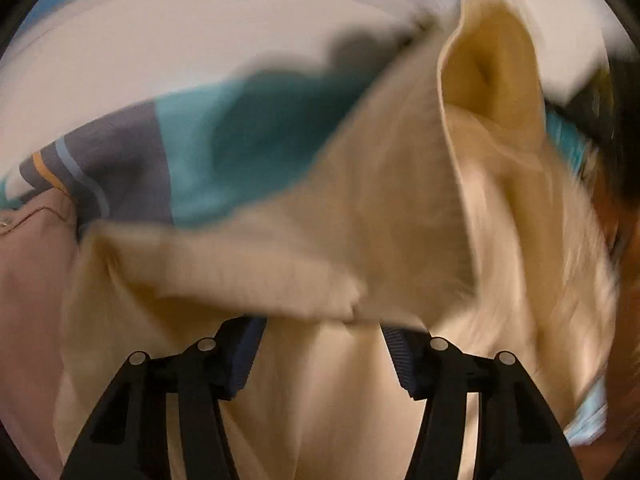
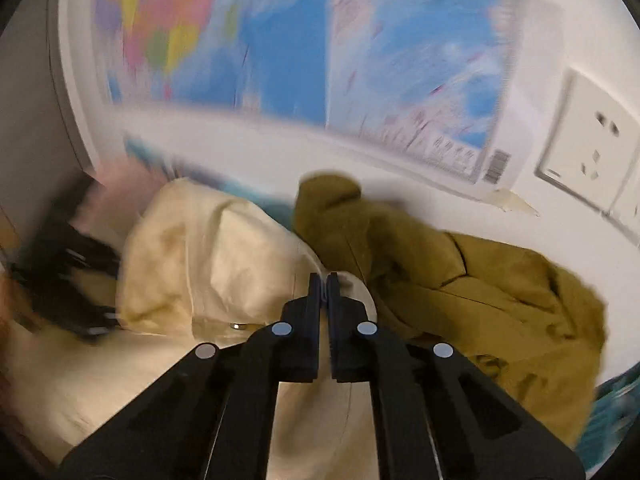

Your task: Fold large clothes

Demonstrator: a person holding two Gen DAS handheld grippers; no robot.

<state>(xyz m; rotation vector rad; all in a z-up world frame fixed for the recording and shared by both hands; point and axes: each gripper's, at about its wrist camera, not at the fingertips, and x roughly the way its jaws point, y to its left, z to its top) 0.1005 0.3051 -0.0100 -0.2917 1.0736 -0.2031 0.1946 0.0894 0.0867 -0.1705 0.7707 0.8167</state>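
I'm barely started; cream garment (image 2: 208, 264) bunched, olive one (image 2: 500, 300) untouched (heaped); left gripper (image 1: 320, 332) gapes, right gripper (image 2: 324, 284) pinched together, seemingly empty.

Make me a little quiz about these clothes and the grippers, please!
1. True or false: the right gripper is wide open.
2. What colour is the garment right of the cream one?
3. On the wall hangs a: A) clock B) map C) mirror

Key: 1 false, it is shut. 2 olive green. 3 B.
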